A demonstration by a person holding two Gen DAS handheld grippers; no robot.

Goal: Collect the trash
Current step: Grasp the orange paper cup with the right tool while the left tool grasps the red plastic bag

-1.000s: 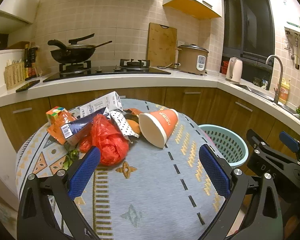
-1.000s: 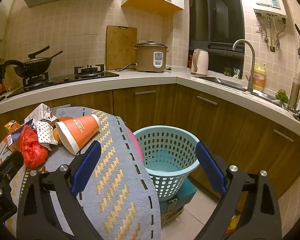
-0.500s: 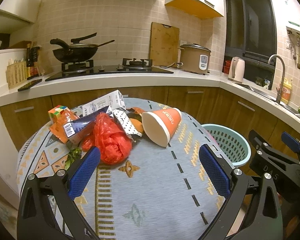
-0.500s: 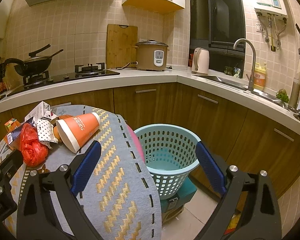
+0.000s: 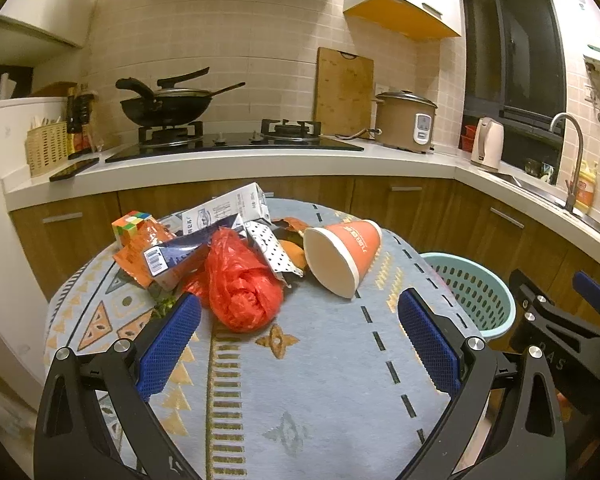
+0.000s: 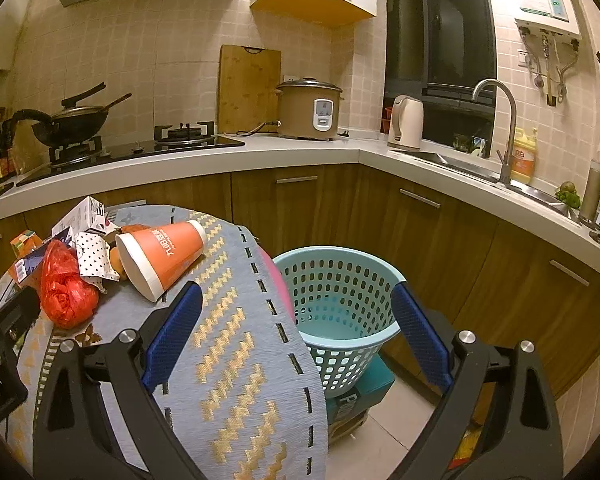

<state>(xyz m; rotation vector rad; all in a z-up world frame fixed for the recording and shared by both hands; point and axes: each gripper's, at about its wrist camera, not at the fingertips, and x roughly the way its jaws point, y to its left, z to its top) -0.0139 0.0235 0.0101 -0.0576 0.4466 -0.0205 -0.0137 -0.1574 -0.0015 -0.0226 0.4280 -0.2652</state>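
A heap of trash lies at the far side of a round table (image 5: pixel 324 380): a crumpled red plastic bag (image 5: pixel 240 288), an orange paper cup (image 5: pixel 342 254) on its side, a white milk carton (image 5: pixel 228 210), dotted paper (image 5: pixel 274 254) and orange wrappers (image 5: pixel 140 248). My left gripper (image 5: pixel 298 334) hovers open just short of the bag and cup, holding nothing. My right gripper (image 6: pixel 296 330) is open over the table's right edge, with the cup (image 6: pixel 160 256) to its left and the empty teal basket (image 6: pixel 336 300) ahead between its fingers.
The basket stands on a teal box (image 6: pixel 364 390) on the floor beside the table. A Rubik's cube (image 5: pixel 130 222) sits at the heap's left. Behind runs a kitchen counter (image 5: pixel 228 162) with a wok (image 5: pixel 164 106), rice cooker (image 5: pixel 406 122), kettle (image 5: pixel 488 144) and sink tap (image 6: pixel 500 128).
Both grippers have eased slightly forward and up, so the trash heap and basket sit a little lower in view. Nothing was grasped; both stay open.
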